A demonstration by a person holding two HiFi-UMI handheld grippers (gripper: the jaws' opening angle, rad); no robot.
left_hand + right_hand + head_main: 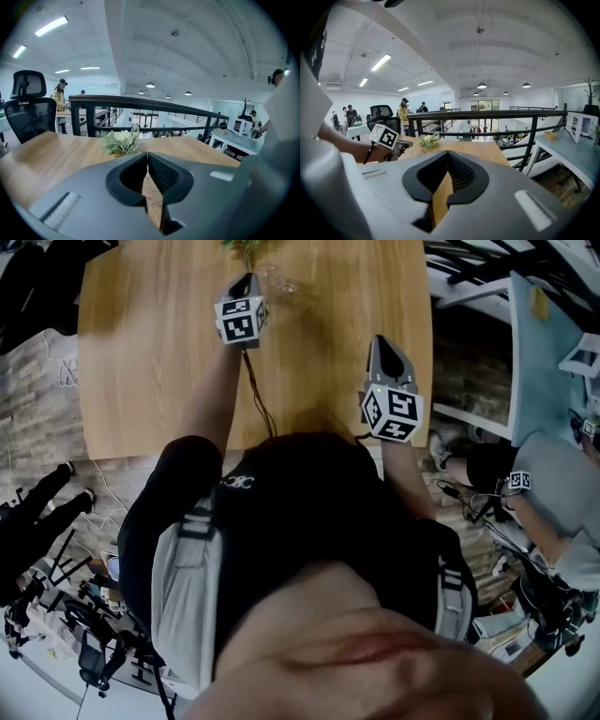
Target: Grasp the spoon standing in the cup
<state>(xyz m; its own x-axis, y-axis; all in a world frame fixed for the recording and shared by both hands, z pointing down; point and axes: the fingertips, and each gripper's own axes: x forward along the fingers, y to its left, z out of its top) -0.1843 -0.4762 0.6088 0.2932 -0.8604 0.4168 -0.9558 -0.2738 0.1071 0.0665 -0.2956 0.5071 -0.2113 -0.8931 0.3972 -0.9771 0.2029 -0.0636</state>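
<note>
The left forearm stretches forward over the wooden table [141, 352], carrying the left gripper [249, 279] out to just short of the plant [246, 249] at the far edge. The right arm is bent and held back, so the right gripper [380, 339] hovers well behind the plant and off to its right, near the table's right edge. Each points away from the person.

Seen along its own jaws, the left gripper has them pressed together at the tips with nothing between them, only table wood showing behind. The right gripper's jaws likewise meet at the tips and are empty.

Only the head view shows both grippers at once. The right gripper view catches the left one from the side, marker cube and forearm included, its tip near the plant. The left gripper view has the plant almost straight ahead, a little left of the closed tips.

A clear glass cup [281, 282] stands just in front of the plant and to its right, just beyond the left gripper's tip and apart from it. The spoon cannot be made out.
</note>
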